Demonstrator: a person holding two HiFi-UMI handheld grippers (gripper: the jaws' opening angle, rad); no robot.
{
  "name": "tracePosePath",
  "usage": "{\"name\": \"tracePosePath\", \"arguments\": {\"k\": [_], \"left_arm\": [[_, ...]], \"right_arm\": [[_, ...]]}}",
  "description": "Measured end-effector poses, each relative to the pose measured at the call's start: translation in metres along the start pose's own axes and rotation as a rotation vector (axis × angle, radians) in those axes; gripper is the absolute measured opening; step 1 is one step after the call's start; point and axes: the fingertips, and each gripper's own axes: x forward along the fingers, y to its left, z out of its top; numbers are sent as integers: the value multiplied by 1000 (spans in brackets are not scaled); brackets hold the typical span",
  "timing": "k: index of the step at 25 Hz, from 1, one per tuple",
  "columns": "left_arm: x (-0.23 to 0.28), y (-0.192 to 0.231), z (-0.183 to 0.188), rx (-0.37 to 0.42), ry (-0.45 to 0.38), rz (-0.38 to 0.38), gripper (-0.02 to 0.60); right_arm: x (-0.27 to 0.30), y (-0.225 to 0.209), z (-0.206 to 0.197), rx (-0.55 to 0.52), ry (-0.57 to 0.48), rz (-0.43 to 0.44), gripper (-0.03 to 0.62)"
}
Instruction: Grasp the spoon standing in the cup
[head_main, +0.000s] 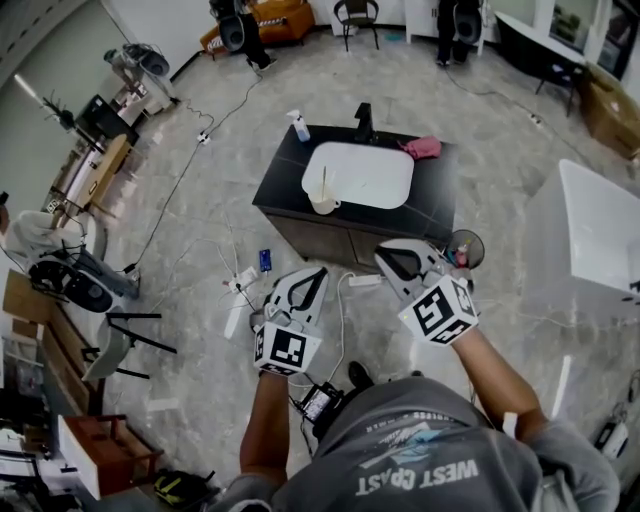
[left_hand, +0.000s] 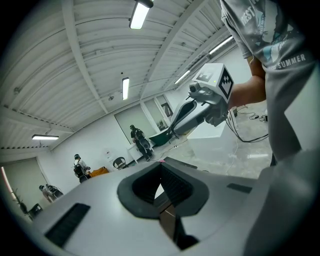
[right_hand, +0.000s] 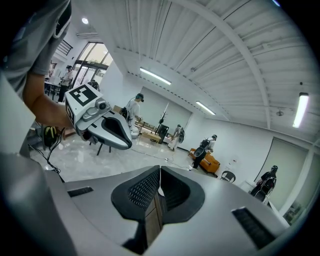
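A pale cup stands on the left rim of the white sink basin, with a thin spoon upright in it. Both grippers are held near the person's chest, short of the counter and well apart from the cup. My left gripper has its jaws closed together with nothing between them, and so does my right gripper. In the left gripper view the left gripper points up toward the ceiling, with the right gripper beside it. The right gripper view shows the right gripper shut and the left gripper nearby. Neither gripper view shows the cup.
The dark counter carries a spray bottle, a black faucet and a pink cloth. A white tub stands at the right, a small fan by the counter. Cables cross the floor. People stand far off.
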Motion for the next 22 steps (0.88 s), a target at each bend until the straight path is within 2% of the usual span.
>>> {"name": "tracePosePath", "arguments": {"k": [22], "left_arm": [[-11, 73, -49, 16, -52, -50, 2]], "right_arm": [[75, -5, 26, 17, 36, -91, 32]]}}
